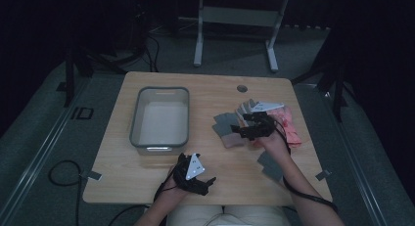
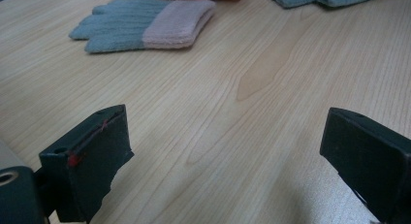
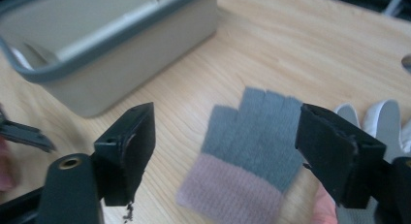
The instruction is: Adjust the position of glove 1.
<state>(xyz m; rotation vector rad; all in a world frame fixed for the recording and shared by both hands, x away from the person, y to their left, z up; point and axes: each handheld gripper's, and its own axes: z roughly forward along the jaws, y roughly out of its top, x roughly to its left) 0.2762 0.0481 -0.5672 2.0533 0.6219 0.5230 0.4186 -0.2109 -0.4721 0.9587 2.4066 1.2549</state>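
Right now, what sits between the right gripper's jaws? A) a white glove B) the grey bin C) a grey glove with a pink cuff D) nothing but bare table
C: in the right gripper view the open right gripper frames the grey glove lying flat on the table, pads not touching it; the bin stands apart behind.

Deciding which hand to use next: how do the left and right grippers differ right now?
The left gripper sits low near the table's front edge, with bare wood between its fingers; the right gripper hangs over the glove pile, its fingers astride a grey glove with a pink cuff without pressing it. The left points toward the gloves; the right points toward the bin. Both are open and hold nothing.
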